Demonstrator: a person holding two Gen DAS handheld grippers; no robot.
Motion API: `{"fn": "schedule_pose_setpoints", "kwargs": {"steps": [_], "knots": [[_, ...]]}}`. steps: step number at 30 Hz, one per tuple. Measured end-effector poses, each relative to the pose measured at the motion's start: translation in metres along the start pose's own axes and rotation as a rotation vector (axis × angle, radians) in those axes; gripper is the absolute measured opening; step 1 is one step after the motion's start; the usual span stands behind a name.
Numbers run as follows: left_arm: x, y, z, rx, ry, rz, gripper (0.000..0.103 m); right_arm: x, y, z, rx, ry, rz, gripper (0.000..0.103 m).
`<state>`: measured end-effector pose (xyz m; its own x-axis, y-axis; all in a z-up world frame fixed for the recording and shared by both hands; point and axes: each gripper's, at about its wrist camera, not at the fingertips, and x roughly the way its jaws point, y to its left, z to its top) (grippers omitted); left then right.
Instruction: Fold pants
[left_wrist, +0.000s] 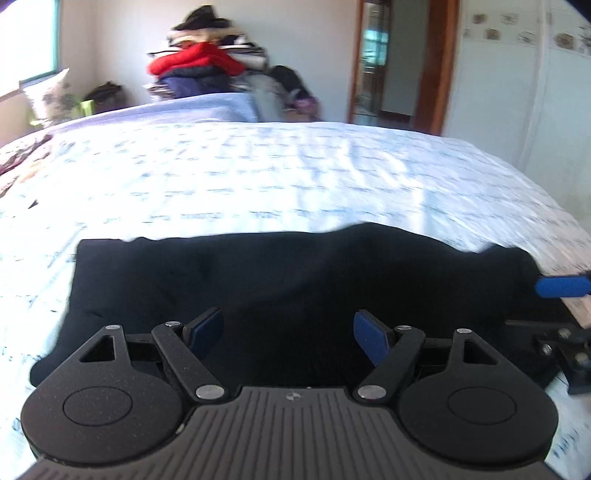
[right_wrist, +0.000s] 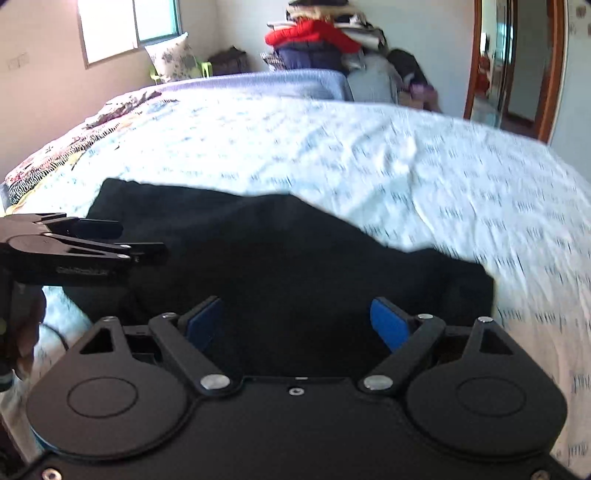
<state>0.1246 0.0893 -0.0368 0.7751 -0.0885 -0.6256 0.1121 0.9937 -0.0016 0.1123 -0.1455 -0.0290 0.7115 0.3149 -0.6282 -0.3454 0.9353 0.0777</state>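
Observation:
Black pants (left_wrist: 280, 280) lie folded in a wide band across the near part of the bed; they also show in the right wrist view (right_wrist: 295, 258). My left gripper (left_wrist: 288, 332) is open and empty, just above the pants' near edge. My right gripper (right_wrist: 299, 323) is open and empty over the pants' right part. The right gripper's blue pad (left_wrist: 563, 287) shows at the pants' right end in the left wrist view. The left gripper (right_wrist: 140, 240) shows from the side at the pants' left end in the right wrist view.
The bed (left_wrist: 295, 177) has a pale blue patterned sheet. A pile of clothes with a red jacket (left_wrist: 199, 62) stands beyond its far side. A pillow (right_wrist: 171, 57) leans under the window. A wooden door frame (left_wrist: 436, 66) is at the back right.

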Motion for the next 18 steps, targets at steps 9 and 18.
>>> {"fn": "schedule_pose_setpoints", "kwargs": {"steps": [9,18], "knots": [[-0.010,0.016,-0.027,0.058,0.004,0.047,0.082,0.033,0.025,-0.005,-0.093,0.147,0.051,0.090],[0.015,0.025,-0.024,0.063,0.075,0.021,0.095,0.111,0.001,0.075,0.399,0.165,0.434,0.092]]}}
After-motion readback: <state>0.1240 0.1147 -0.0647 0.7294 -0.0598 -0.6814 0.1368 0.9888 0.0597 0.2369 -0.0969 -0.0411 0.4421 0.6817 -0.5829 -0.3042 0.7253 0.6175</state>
